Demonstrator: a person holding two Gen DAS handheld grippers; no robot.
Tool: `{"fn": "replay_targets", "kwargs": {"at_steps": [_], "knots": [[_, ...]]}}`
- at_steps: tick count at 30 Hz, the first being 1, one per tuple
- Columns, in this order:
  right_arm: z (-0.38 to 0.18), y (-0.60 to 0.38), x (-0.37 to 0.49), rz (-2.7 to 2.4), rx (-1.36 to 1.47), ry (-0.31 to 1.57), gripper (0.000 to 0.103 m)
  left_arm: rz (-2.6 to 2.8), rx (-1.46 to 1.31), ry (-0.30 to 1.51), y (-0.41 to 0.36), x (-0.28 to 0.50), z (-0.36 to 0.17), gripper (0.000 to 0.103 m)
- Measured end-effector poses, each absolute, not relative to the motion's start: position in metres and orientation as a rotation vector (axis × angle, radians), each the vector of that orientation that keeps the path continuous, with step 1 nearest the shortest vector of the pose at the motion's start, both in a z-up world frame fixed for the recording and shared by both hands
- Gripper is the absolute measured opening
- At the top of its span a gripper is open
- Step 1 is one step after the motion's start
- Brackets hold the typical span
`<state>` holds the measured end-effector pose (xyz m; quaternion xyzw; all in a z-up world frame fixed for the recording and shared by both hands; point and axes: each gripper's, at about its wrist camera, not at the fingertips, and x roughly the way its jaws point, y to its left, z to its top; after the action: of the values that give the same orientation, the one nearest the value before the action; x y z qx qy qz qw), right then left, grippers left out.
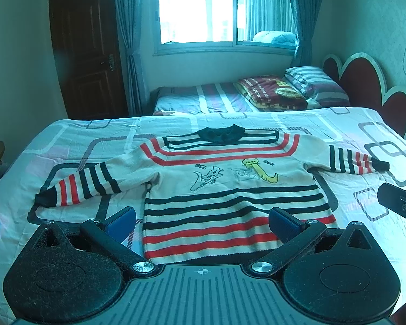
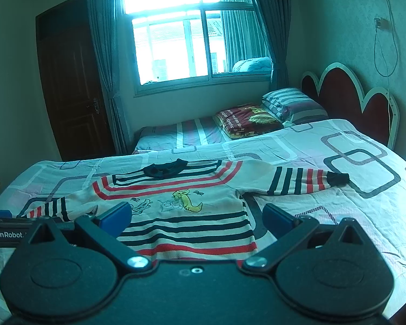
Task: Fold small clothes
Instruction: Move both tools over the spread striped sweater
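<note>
A small cream sweater (image 1: pixel 230 189) with red and navy stripes, a dark collar and cartoon cats lies flat and face up on the bed, both sleeves spread sideways. Its hem faces me. My left gripper (image 1: pixel 203 220) hovers open above the hem, blue pads wide apart, nothing between them. In the right wrist view the sweater (image 2: pixel 181 211) lies ahead, and my right gripper (image 2: pixel 197 216) hangs open over its lower right part, holding nothing. The right sleeve (image 2: pixel 305 181) stretches out to the right. Part of the right gripper shows at the left wrist view's right edge.
The bedsheet (image 1: pixel 297 124) is white with grey rounded rectangles. Behind it stands a second bed (image 1: pixel 203 97) with a folded blanket and a striped pillow (image 1: pixel 316 84). A red headboard (image 1: pixel 365 81) is at the right, a window and a dark door (image 1: pixel 86 54) beyond.
</note>
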<state>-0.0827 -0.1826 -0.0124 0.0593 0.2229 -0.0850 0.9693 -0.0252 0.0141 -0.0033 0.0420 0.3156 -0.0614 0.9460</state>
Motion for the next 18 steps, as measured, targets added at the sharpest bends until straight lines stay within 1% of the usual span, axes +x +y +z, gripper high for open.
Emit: {"fn": "replay_targets", "kwargs": {"at_steps": [18], "knots": [[-0.0163,-0.1799,-0.0792,-0.184,0.114,0.442,0.102,-0.123,0.134,0.664,0.0096,-0.0233,-0.0114,0.103]]}}
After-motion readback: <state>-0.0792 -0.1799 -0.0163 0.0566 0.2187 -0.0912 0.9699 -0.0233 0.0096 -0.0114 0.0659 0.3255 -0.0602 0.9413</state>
